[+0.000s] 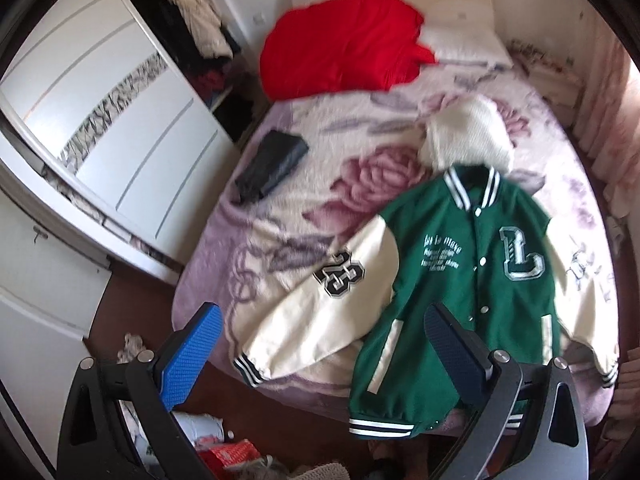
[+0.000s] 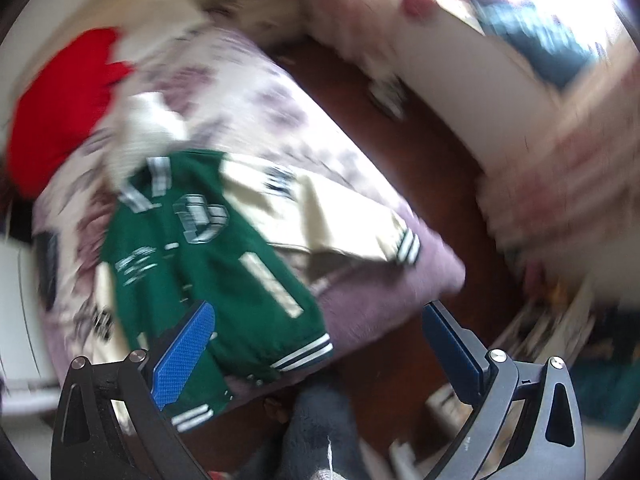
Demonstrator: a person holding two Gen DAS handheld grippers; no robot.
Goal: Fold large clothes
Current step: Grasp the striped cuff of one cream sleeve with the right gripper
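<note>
A green varsity jacket (image 1: 452,280) with cream sleeves lies face up and spread out on the bed, collar towards the headboard, hem at the near edge. Its left sleeve bears a "23" patch (image 1: 339,279). My left gripper (image 1: 320,340) hangs open above the bed's near edge, holding nothing, its right finger over the jacket's hem. In the blurred right wrist view the same jacket (image 2: 200,248) lies tilted on the bed. My right gripper (image 2: 316,344) is open and empty above the jacket's hem corner and the bed's corner.
A red garment (image 1: 340,44) is heaped by the headboard, a cream knit garment (image 1: 468,136) lies above the jacket's collar, and a dark folded item (image 1: 272,164) rests at the bed's left. A white wardrobe (image 1: 120,120) stands left. Clutter (image 1: 224,448) covers the floor near the bed's foot.
</note>
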